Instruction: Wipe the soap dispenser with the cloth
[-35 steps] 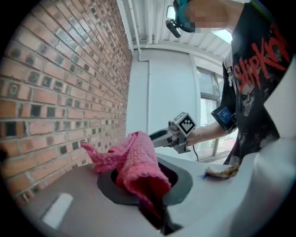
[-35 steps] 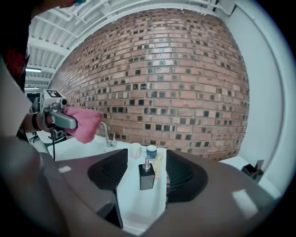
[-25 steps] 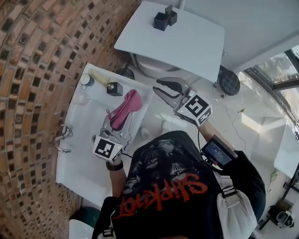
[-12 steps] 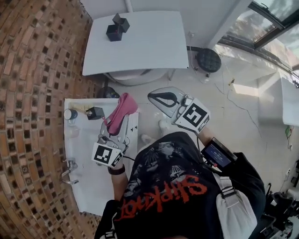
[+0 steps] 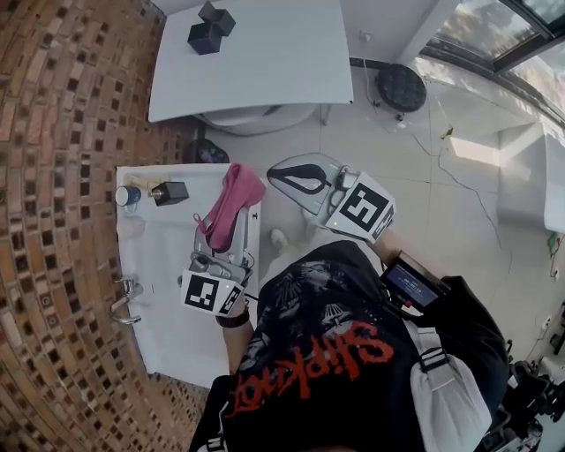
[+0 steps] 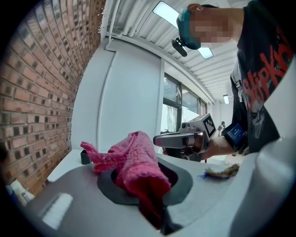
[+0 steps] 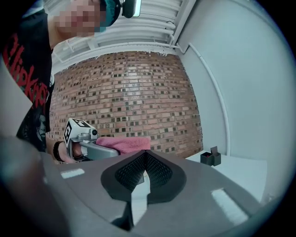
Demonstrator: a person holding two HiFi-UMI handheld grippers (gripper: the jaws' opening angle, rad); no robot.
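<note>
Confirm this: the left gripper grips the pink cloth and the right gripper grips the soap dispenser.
Wrong on the right gripper: the right gripper view shows its jaws shut together with nothing between them. The left gripper does grip the pink cloth.

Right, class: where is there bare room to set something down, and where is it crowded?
Bare: the table right of the black boxes, and the counter on the person's side of the tap. Crowded: the counter's far end, with dispenser, bottle and the held cloth above it.
</note>
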